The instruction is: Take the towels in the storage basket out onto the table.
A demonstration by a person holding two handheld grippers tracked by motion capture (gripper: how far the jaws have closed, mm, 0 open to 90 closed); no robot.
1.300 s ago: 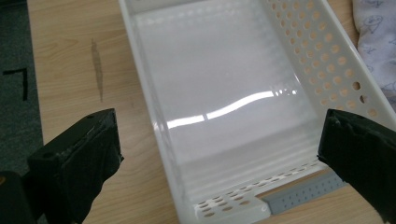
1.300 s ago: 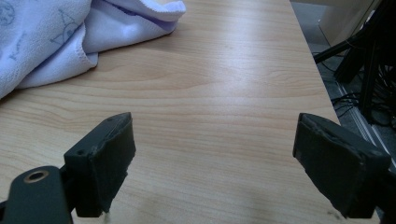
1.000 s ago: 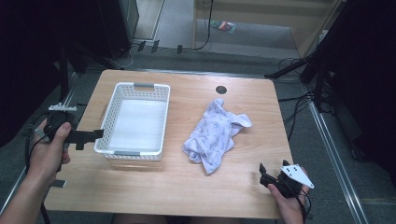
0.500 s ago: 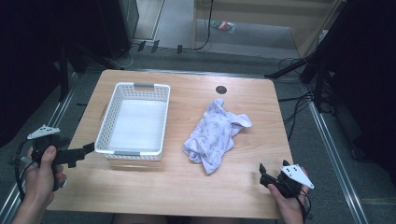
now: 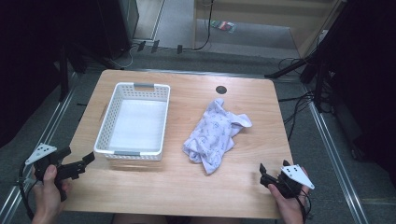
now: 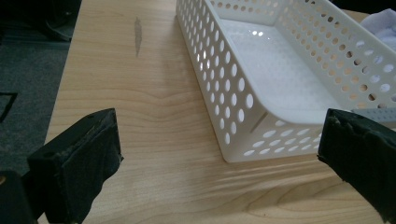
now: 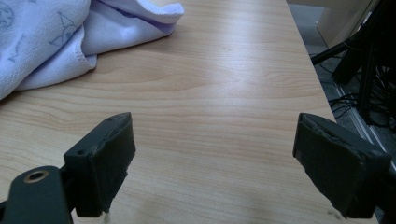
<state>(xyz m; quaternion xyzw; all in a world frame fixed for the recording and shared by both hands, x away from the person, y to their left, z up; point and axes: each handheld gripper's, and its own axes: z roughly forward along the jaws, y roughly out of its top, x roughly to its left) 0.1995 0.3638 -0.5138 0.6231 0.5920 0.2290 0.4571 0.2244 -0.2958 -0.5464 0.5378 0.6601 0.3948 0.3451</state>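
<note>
setup: I've got a white perforated basket (image 5: 133,122) on the left half of the wooden counter (image 5: 243,186) and a crumpled pale lilac cloth (image 5: 215,133) with a faint print lying to its right, the two apart with bare wood between them.

left claw (image 5: 77,166): sitting at the near left corner of the counter, just beside the basket's near short wall but not touching it. In the left gripper view the jaws are spread wide with nothing between them, and the basket's corner (image 6: 243,140) sits right ahead.

right claw (image 5: 271,179): parked at the near right edge of the counter, jaws wide open too, holding nothing. In the right gripper view the cloth's hem (image 7: 70,42) is up ahead and off to the left, well clear of the pads.

basket contents: empty as far as I can see, just the white floor.

step in hand: my read is this is the very start, both claws lined up and nothing grabbed yet. Looks like the cloth is meant to go in the basket.

next move: I'd bring the right claw forward and left onto a raised fold of the cloth, pinch deep enough to catch fabric rather than skid on wood. Left claw looks well placed to steady the basket.

watch out for: the cloth is floppy, so I'd expect a trailing end to drape over the basket rim.
</note>
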